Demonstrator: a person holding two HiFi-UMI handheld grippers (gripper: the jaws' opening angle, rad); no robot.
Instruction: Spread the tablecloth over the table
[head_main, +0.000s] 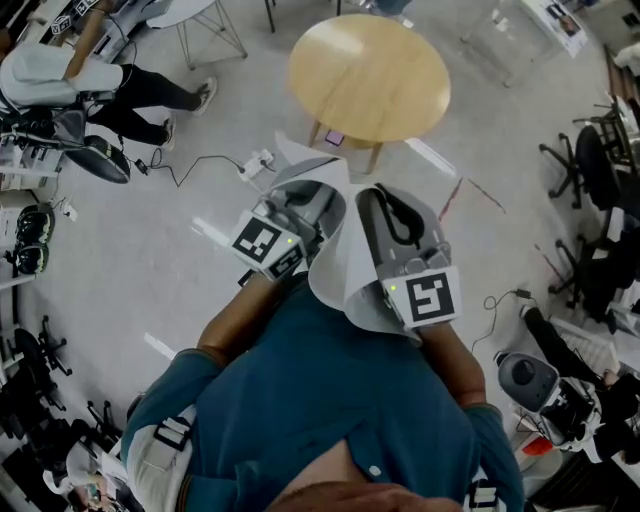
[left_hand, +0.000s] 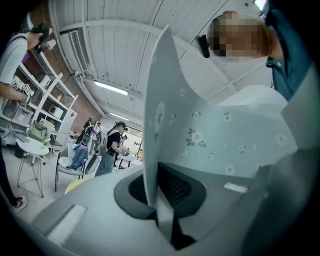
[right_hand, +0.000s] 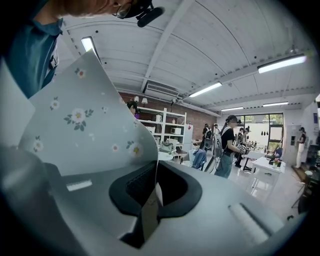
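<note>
So the pale tablecloth with the little daisy print (head_main: 345, 268) is nowhere near the desk yet. It's up in the air at the person's chest, curled into a sort of cone between the two grippers. The left gripper (head_main: 322, 195) is clamped tight on one bit of the edge; in the left gripper view the cloth (left_hand: 200, 130) runs right down into the closed jaws of the gripper (left_hand: 161, 202). Same story on the other side: the right gripper (head_main: 376, 197) is pinching its own bit, with the fabric (right_hand: 85, 125) rising out of the closed jaws (right_hand: 149, 200).

What matters, I reckon: the round light-wood desk (head_main: 370, 70) sits straight ahead of both grippers, well apart from them, top bare. Neither gripper looks clearly nearer to its near edge. They're also just beside each other, so my guess is they need to go forward and spread wide apart to open the cloth across it.
</note>
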